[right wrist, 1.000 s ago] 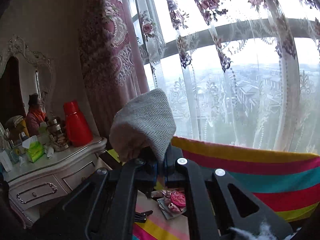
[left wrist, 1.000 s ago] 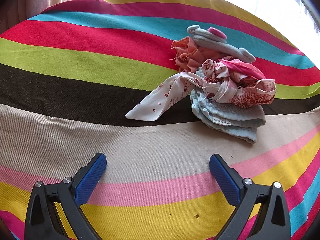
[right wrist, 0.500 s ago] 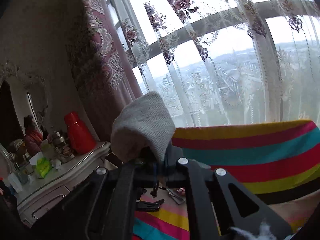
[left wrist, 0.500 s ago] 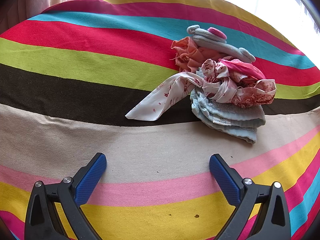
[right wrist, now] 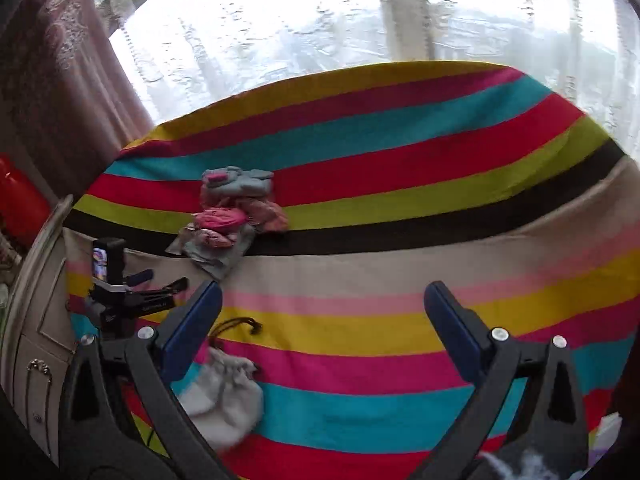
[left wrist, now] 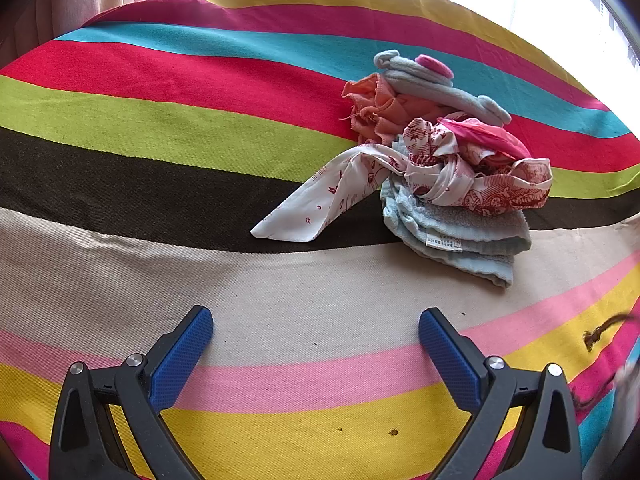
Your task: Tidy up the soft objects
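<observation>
A pile of soft cloths (left wrist: 444, 160) lies on the striped bedspread (left wrist: 160, 128): a folded light blue towel (left wrist: 460, 236), a red-patterned white cloth (left wrist: 472, 176), an orange cloth (left wrist: 376, 108) and a grey plush with a pink spot (left wrist: 432, 80). My left gripper (left wrist: 316, 332) is open and empty, well short of the pile. My right gripper (right wrist: 322, 304) is open and empty. A grey drawstring pouch (right wrist: 224, 396) lies on the bedspread beside its left finger. The pile (right wrist: 232, 216) shows far left in the right wrist view.
The left gripper's body (right wrist: 120, 292) shows at the left in the right wrist view. A white dresser (right wrist: 32, 344) with a red jug (right wrist: 20, 200) stands left of the bed. Curtains and a bright window (right wrist: 360, 20) lie beyond the far edge.
My right gripper has opened and let go of the grey pouch, which now lies on the bedspread. Its view has tilted down from the window to the bed. The left gripper has not moved.
</observation>
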`<state>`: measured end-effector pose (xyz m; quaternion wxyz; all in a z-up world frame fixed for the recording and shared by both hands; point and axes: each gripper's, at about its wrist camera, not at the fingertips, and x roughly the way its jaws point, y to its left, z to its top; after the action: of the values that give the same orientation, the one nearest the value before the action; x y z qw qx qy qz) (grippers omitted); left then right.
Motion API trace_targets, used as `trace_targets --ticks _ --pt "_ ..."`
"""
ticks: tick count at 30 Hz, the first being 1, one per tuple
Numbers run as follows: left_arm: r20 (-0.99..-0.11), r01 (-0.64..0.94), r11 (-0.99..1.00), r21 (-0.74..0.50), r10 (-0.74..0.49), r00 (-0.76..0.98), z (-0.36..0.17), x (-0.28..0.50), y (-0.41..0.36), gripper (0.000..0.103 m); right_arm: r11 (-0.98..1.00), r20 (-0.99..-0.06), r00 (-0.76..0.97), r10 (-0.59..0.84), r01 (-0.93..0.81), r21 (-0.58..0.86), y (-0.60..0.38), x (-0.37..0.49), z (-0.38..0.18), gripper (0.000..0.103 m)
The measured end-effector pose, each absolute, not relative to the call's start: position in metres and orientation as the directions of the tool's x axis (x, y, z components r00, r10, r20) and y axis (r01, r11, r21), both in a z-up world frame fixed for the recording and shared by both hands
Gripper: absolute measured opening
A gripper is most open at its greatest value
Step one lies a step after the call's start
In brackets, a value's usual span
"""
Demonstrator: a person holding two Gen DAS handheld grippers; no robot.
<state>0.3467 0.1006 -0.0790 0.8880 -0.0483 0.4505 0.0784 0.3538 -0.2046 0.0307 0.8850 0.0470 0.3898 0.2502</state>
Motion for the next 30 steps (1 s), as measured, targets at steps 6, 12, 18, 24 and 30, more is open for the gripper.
trace_targets --ticks 6,12,18,24,30 --pt "-0.808 -0.183 0.983 -0.015 0.096 0.582 -0.079 0.347 0.101 0.103 0.748 -0.671 0.436 0.6 -0.604 0.277 -0.084 0.401 -0.003 0.102" --pt "-0.808 -0.183 0.983 -0.015 0.096 0.582 -0.079 0.347 0.1 0.103 0.703 -0.757 0.315 0.573 -0.664 0.255 -0.01 0.426 -0.054 0.096" --pt "-0.808 -0.183 0.983 -0.015 0.096 0.582 -0.079 0.347 0.101 0.103 0.627 -0.675 0.307 0.671 -0.722 0.294 -0.009 0.421 -0.036 0.004" --pt "-0.808 -0.183 0.983 -0.015 0.096 0.582 -0.079 0.347 0.101 0.103 0.456 -0.27 0.373 0.888 -0.795 0.4 -0.097 0.373 0.125 0.004" --pt "-0.808 -0.183 0.983 -0.015 0.096 0.582 -0.079 0.347 0.101 0.103 0.454 -0.138 0.434 0.89 -0.831 0.322 -0.155 0.315 0.229 0.004"
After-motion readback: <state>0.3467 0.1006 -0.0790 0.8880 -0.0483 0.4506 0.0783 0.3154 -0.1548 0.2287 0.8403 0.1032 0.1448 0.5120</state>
